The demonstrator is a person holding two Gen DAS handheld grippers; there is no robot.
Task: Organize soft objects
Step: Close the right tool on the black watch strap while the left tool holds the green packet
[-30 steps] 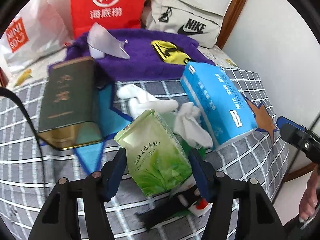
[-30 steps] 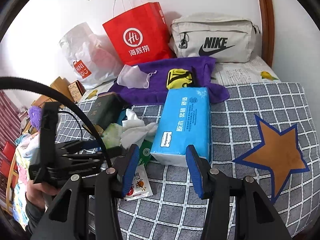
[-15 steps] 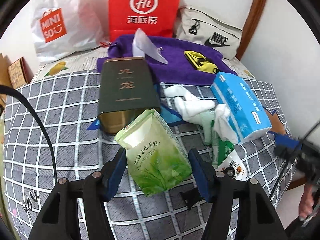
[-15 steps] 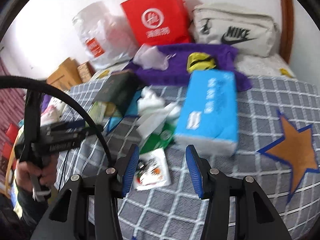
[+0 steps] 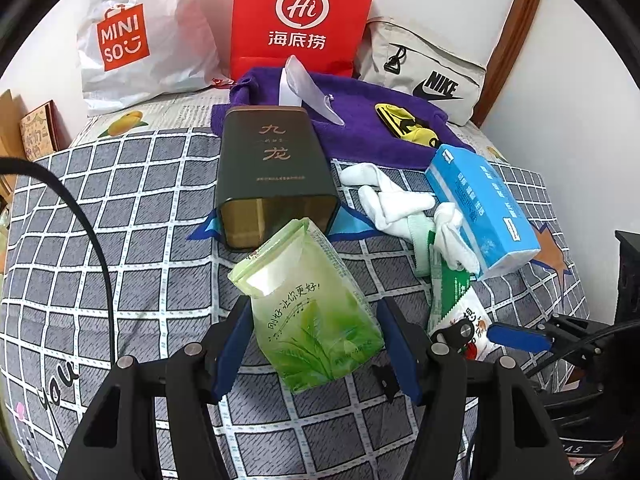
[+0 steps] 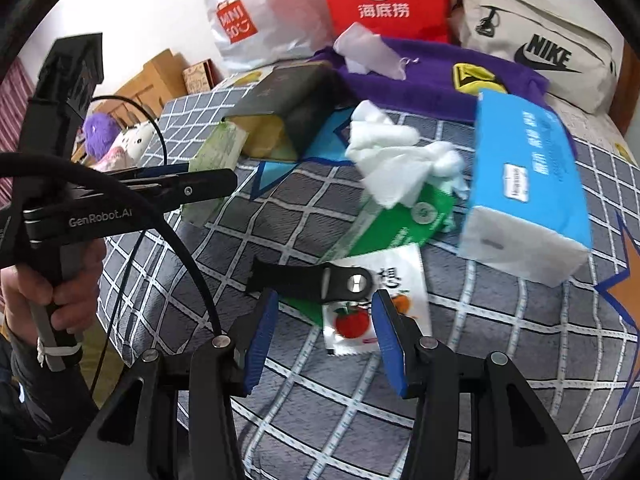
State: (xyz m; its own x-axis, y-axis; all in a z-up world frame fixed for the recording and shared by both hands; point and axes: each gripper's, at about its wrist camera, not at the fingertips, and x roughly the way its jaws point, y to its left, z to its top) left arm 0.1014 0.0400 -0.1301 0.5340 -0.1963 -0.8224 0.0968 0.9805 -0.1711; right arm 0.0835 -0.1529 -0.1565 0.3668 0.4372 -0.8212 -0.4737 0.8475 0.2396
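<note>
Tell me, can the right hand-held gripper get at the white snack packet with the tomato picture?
Probably yes: the right hand-held gripper hangs open just above the snack packet, though a black strap lies across it.

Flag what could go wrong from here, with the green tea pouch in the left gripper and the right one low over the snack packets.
1. The left gripper pinches the soft green tea pouch low, so it could sag or slip.
2. The open right gripper hovers over a black strap lying across the white fruit-print sachet; closing might catch the strap.
</note>
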